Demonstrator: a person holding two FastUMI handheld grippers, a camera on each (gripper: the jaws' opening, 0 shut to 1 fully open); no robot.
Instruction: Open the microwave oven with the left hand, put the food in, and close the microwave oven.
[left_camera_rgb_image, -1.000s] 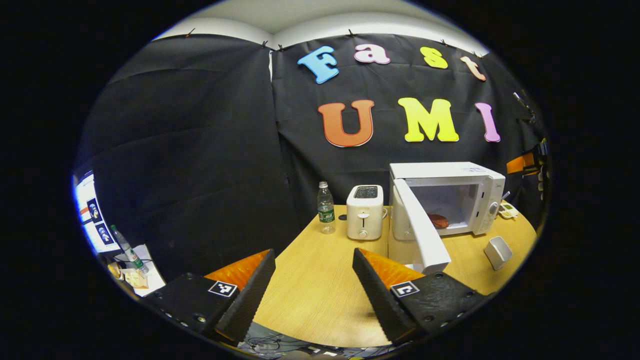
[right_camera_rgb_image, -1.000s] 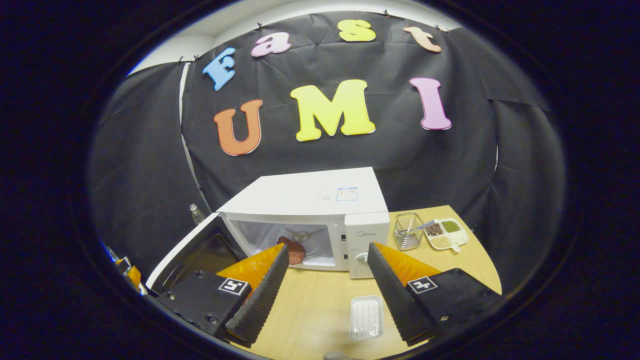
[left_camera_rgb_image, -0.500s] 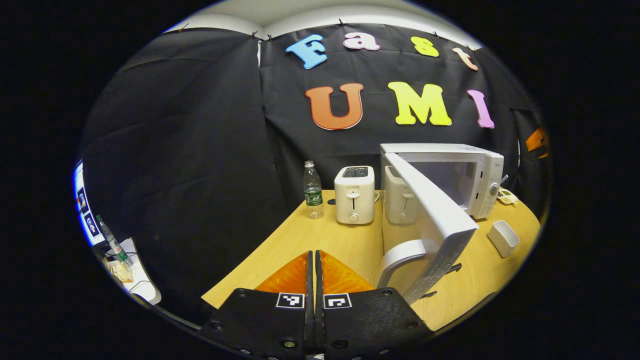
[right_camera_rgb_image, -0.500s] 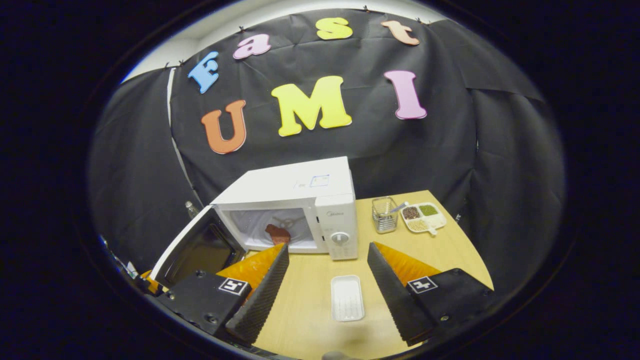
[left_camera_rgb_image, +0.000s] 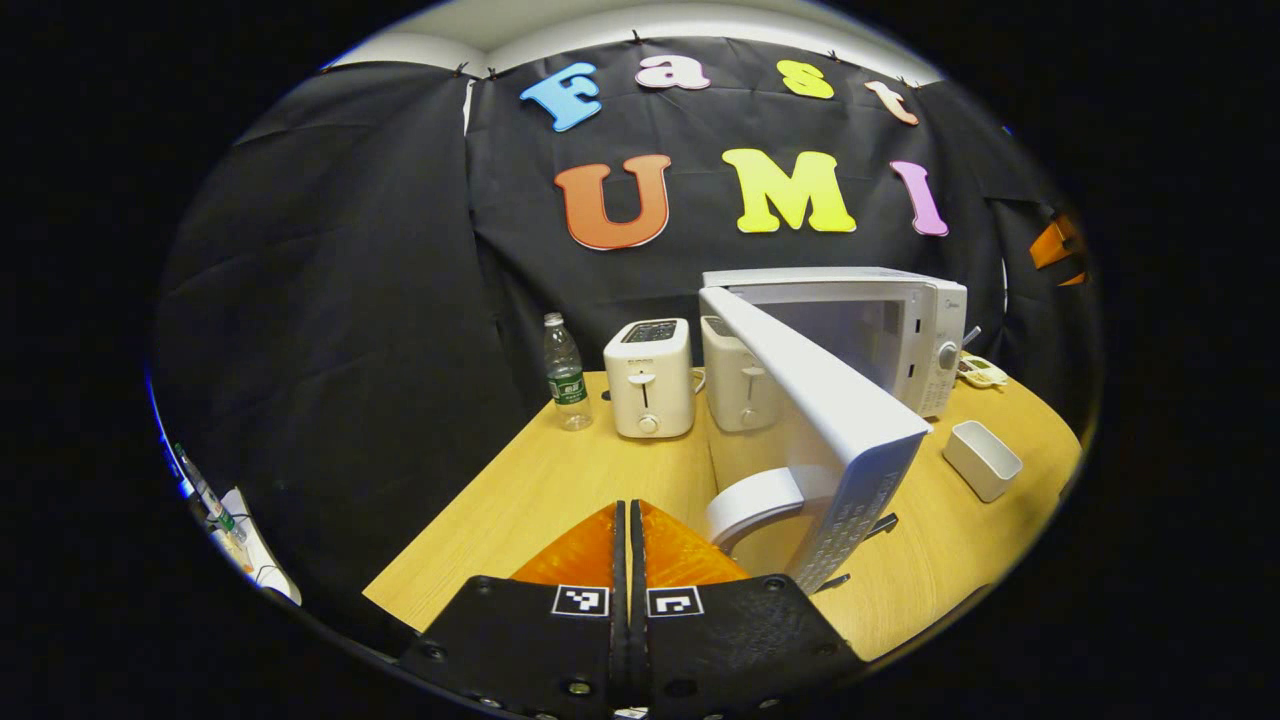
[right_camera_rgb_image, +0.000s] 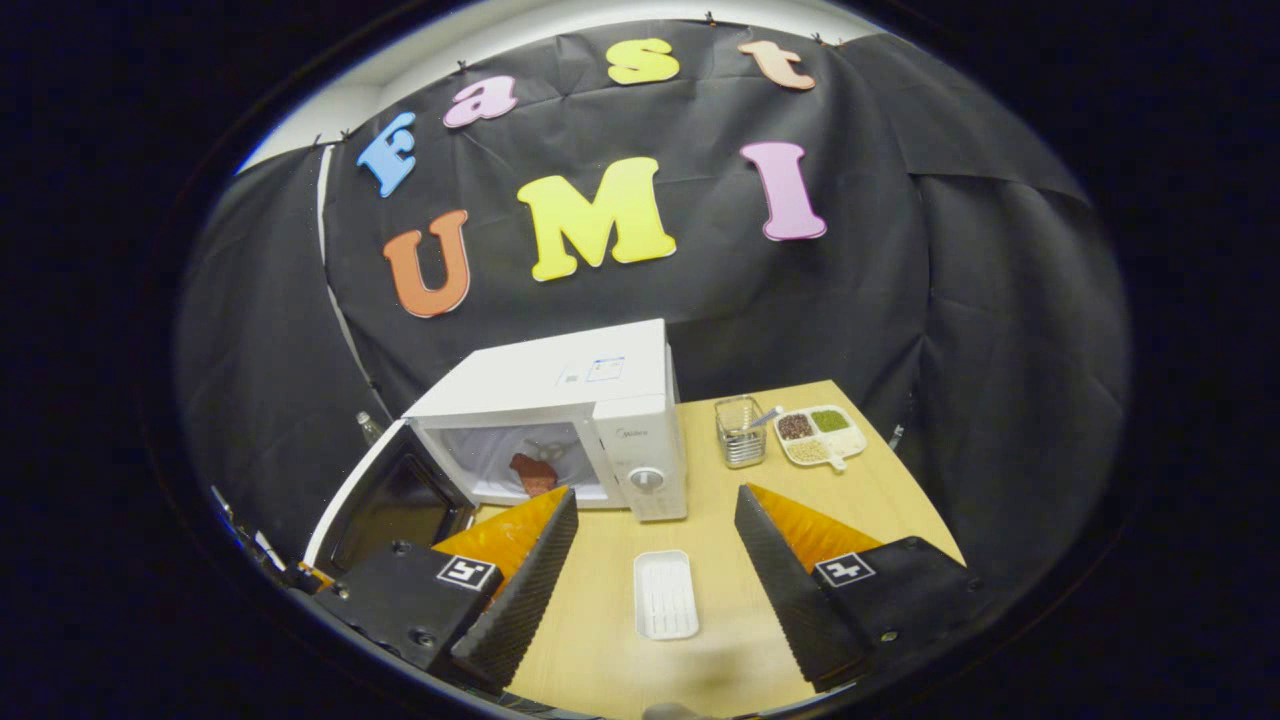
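Observation:
The white microwave (right_camera_rgb_image: 560, 385) stands at the back of the wooden table with its door (right_camera_rgb_image: 385, 495) swung wide to the left. A red-brown piece of food (right_camera_rgb_image: 530, 472) lies inside the cavity. My right gripper (right_camera_rgb_image: 656, 492) is open and empty, held back from the oven front above an empty white tray (right_camera_rgb_image: 665, 595). In the left gripper view the door (left_camera_rgb_image: 820, 400) juts toward me edge-on, with its curved handle (left_camera_rgb_image: 750, 500) just right of my left gripper (left_camera_rgb_image: 628, 510). That gripper is shut on nothing and apart from the handle.
A white toaster (left_camera_rgb_image: 648, 378) and a water bottle (left_camera_rgb_image: 565, 372) stand left of the microwave. A wire cup (right_camera_rgb_image: 740, 432) and a divided dish (right_camera_rgb_image: 820, 435) sit to its right. The white tray (left_camera_rgb_image: 982, 460) lies in front of the oven.
My left gripper has closed its fingers and moved in beside the door handle. The right gripper has drawn back from the oven, leaving the food inside.

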